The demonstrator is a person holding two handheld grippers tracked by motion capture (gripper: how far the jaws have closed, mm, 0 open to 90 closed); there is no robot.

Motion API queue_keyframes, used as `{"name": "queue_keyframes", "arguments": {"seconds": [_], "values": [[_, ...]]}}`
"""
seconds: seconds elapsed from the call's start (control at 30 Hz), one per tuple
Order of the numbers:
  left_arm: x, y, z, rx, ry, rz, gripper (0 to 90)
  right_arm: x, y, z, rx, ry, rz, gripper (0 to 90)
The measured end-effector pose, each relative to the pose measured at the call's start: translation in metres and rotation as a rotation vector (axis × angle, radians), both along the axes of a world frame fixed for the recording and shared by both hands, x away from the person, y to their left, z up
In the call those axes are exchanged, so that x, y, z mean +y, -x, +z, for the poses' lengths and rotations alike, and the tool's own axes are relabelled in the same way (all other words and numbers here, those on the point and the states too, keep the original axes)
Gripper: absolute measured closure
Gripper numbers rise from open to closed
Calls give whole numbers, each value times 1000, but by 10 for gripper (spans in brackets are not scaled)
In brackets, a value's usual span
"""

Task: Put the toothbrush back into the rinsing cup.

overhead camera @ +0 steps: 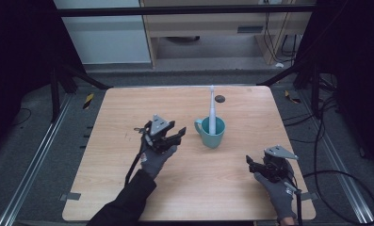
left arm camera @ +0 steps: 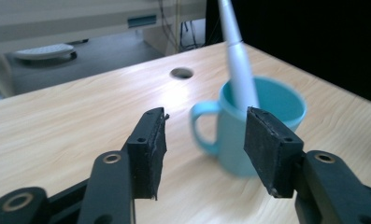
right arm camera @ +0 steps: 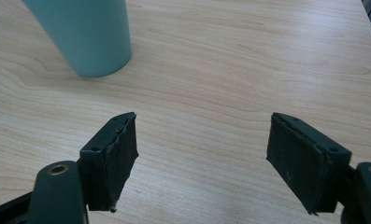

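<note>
A teal mug [overhead camera: 212,139] stands upright near the middle of the wooden table [overhead camera: 123,106], with its handle to the left. A white electric toothbrush [overhead camera: 212,110] stands in it, head up. My left gripper [overhead camera: 181,133] hovers just left of the mug, open, pointing at it with nothing between its jaws. In the left gripper view the mug [left arm camera: 225,135] and the toothbrush [left arm camera: 239,70] sit a little beyond my open gripper [left arm camera: 206,126]. My right gripper [overhead camera: 249,162] rests open at the front right. In the right gripper view its jaws [right arm camera: 204,135] frame bare wood, with the mug's base [right arm camera: 89,32] farther off.
A dark round hole [overhead camera: 220,99] lies in the tabletop behind the mug, and the left gripper view shows the same hole [left arm camera: 181,73]. Black frame struts [overhead camera: 81,77] stand at the far corners. Cables [overhead camera: 345,176] trail on the floor to the right.
</note>
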State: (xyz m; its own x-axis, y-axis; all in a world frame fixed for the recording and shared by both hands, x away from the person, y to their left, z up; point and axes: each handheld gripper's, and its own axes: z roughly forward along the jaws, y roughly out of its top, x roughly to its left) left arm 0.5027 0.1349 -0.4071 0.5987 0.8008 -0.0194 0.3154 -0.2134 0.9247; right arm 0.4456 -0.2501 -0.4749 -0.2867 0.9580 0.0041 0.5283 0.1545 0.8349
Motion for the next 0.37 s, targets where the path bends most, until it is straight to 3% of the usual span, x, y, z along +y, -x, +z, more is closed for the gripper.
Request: {"name": "queue_keyframes", "arguments": {"seconds": [0.17,0.2,0.23,0.27,0.3,0.37], "values": [[46,17,-13,29,-47,40,422,-1,1,0,4,-6,-8,239],[63,23,-20,39,-62,68,406,-2,1,0,4,-4,-10,238],[63,23,-20,39,-62,68,401,-2,0,-1,4,-4,-12,237],[80,29,-28,47,-68,98,397,-2,1,-1,6,-7,-13,237],[80,29,-28,47,-68,98,392,-2,1,-1,6,-7,-13,237],[96,34,-34,59,-74,133,387,-2,0,-1,6,-4,-14,235]]}}
